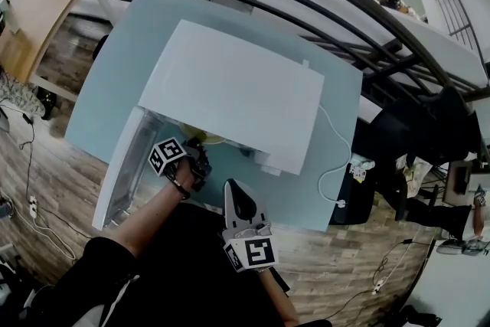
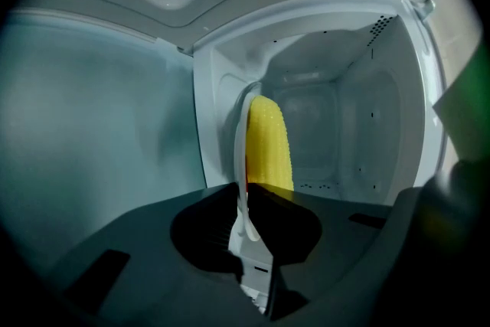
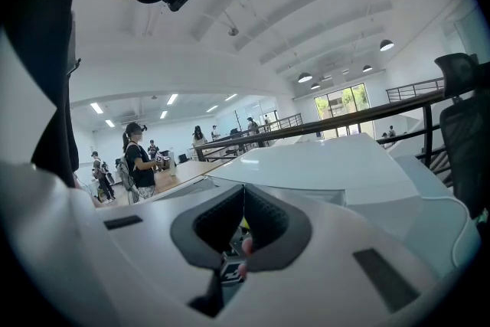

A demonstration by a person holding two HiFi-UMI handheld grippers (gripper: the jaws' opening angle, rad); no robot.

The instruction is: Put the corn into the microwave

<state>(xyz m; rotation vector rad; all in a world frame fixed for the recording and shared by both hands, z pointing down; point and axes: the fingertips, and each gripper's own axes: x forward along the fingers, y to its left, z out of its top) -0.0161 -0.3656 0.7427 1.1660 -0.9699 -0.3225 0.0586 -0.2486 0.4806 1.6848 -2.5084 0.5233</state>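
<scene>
While the door [image 1: 121, 168] stands open at the left, I log the left gripper [image 1: 200, 153] reaching into the microwave [image 1: 230, 88]. Its jaws are a narrow way apart and pinch the corn [image 2: 268, 142], which is inside the cavity and seemingly clear of its floor. Risk: if that pinch slackens here, the corn may drop and roll out over the sill. Right gripper [image 1: 230, 188]: jaws together, empty, waiting outside.
</scene>
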